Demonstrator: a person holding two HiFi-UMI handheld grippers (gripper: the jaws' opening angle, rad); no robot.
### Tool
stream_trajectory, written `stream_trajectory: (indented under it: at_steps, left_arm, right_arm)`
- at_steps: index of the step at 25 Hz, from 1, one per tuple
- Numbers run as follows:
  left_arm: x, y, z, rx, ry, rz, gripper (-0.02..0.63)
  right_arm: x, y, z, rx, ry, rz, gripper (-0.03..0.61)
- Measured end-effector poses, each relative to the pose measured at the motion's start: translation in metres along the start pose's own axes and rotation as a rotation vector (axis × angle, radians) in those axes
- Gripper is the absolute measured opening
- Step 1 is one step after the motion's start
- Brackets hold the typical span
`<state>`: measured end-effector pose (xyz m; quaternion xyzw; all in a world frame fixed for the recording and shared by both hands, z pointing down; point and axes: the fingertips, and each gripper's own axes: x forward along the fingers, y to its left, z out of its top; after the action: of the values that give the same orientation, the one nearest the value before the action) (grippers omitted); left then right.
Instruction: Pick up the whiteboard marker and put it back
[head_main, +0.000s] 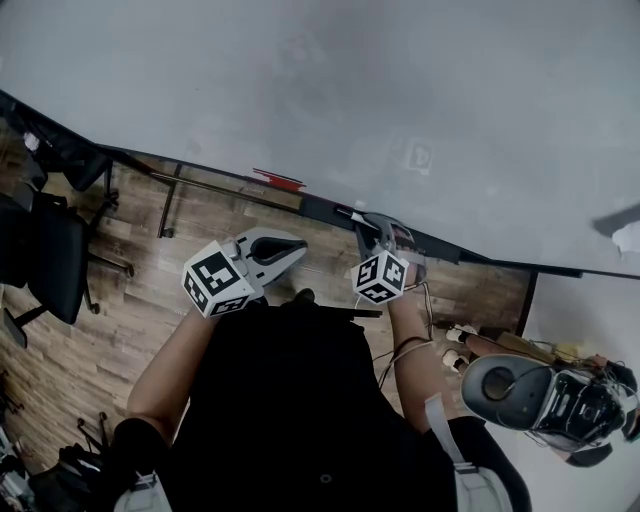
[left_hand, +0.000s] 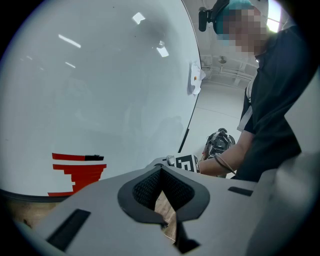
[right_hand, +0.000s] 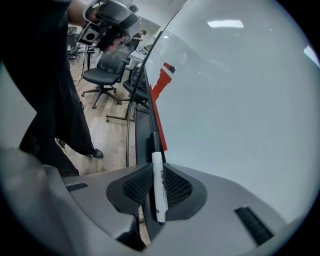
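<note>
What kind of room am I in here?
Probably an office or meeting room: a large whiteboard with a whiteboard marker at its tray, black swivel chairs and wood-look flooring.

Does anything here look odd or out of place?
Nothing looks spilled or broken. The only thing off its spot is the white whiteboard marker with a black cap, which is clamped in the right gripper over the whiteboard's black tray.

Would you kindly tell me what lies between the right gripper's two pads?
The whiteboard marker lies there, clamped by the right gripper, its dark cap pointing away from the camera; the right gripper view shows this plainly.
</note>
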<state>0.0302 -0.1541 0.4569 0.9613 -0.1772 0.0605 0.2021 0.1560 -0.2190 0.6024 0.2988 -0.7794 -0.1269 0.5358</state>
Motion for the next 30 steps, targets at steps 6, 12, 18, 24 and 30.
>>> stream_trajectory:
  at_steps: [6,12,18,24,30]
  left_arm:
    - [-0.004,0.0,0.0,0.006,0.007,0.002,0.009]
    - [0.001,-0.003,0.001,0.01,0.009,-0.013,0.009]
    - [0.004,-0.004,0.008,0.015,0.01,-0.029,0.009]
    - [0.017,-0.006,0.023,0.043,0.014,-0.051,0.009]
    - [0.031,-0.007,0.038,0.074,0.002,-0.084,0.009]
  right_arm:
    - [-0.008,0.002,0.003,0.013,-0.026,-0.014,0.074]
    - [-0.019,-0.005,0.007,0.037,-0.061,-0.044,0.074]
    - [-0.034,-0.017,0.016,0.056,-0.089,-0.069,0.074]
    - [-0.069,-0.039,0.024,0.074,-0.152,-0.141,0.074]
    - [-0.11,-0.066,0.041,0.099,-0.222,-0.235,0.074]
